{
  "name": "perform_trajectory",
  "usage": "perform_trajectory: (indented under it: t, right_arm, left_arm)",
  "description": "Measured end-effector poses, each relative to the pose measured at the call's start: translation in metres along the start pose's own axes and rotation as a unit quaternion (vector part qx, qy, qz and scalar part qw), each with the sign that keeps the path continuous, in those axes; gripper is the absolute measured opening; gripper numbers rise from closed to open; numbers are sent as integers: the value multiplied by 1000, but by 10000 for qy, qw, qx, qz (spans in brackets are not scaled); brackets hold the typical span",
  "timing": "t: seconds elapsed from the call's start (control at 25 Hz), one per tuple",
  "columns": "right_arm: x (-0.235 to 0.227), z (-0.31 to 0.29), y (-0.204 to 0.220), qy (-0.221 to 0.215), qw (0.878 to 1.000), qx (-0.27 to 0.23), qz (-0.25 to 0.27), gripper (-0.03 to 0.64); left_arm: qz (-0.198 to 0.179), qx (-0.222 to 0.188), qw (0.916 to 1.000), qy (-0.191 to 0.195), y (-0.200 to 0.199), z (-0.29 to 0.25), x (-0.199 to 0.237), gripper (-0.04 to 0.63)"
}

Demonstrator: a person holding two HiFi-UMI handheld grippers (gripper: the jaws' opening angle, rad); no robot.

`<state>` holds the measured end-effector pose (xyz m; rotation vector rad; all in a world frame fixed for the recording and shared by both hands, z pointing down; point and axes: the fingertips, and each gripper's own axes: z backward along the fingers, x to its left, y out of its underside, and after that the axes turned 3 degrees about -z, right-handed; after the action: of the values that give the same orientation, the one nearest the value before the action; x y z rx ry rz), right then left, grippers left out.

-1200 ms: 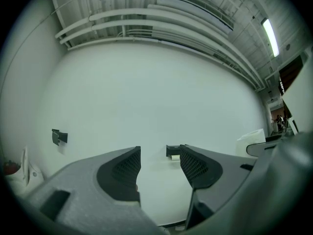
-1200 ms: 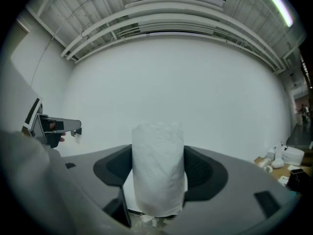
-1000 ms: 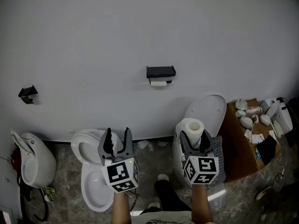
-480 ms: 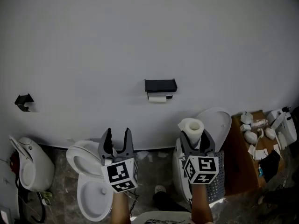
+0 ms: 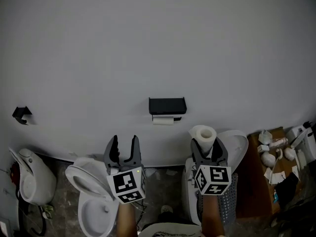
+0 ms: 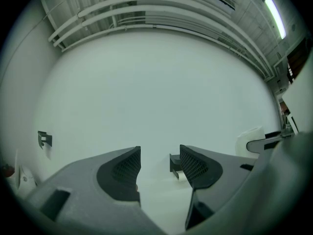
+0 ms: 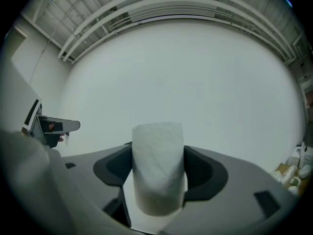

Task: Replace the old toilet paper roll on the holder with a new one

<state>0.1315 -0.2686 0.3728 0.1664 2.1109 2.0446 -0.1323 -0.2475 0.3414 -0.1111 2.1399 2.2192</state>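
Note:
A black holder [image 5: 168,105] is fixed to the white wall, with the thin old roll [image 5: 163,120] hanging under it. My right gripper [image 5: 204,146] is shut on a full white toilet paper roll [image 5: 203,134], held upright below and to the right of the holder. The right gripper view shows that roll [image 7: 157,166] pressed between both pads. My left gripper [image 5: 124,145] is open and empty, below and left of the holder. In the left gripper view the holder [image 6: 175,162] shows past the open gripper [image 6: 160,164], far from the fingertips.
An open toilet [image 5: 94,201] stands below the left gripper. A second toilet with a raised lid [image 5: 237,144] and a perforated bin [image 5: 226,197] are under the right one. A brown cabinet [image 5: 256,181] with bottles is at right, a black hook [image 5: 21,114] and a white fixture [image 5: 30,177] at left.
Both grippers have come nearer the wall. The holder has slid lower in the head view and the floor items have dropped toward the bottom edge. Jaws unchanged.

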Motion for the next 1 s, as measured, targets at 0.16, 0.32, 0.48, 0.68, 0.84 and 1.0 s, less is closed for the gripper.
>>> perform_trajectory:
  t: [0.16,0.32,0.48,0.68,0.84,1.0]
  right_arm:
    - [-11,-22,1,-37,10000,2,-24,304]
    - [-16,-38,5,-27,10000,38,-57,304]
    - [-15,-51,7,-31,9999,64,-81,304]
    - [-14,-67,7,42,9999,99,-107,304]
    - [-14,-77,4,136,9998,110,-121,304]
    - [-12,-84,2,197,9997,88,-98,304]
  left_arm:
    - [7,-1,10000,-59,3,-20,-4,232]
    - [-12,56,10000,-77,6,-34,-4,232]
    - [-25,90,9999,-72,9,-47,0,232]
    - [-91,166,9998,64,11,-66,2,232]
    - [-148,181,9995,217,9,-82,1,232]
    - [-160,150,9992,326,9,-94,1,232]
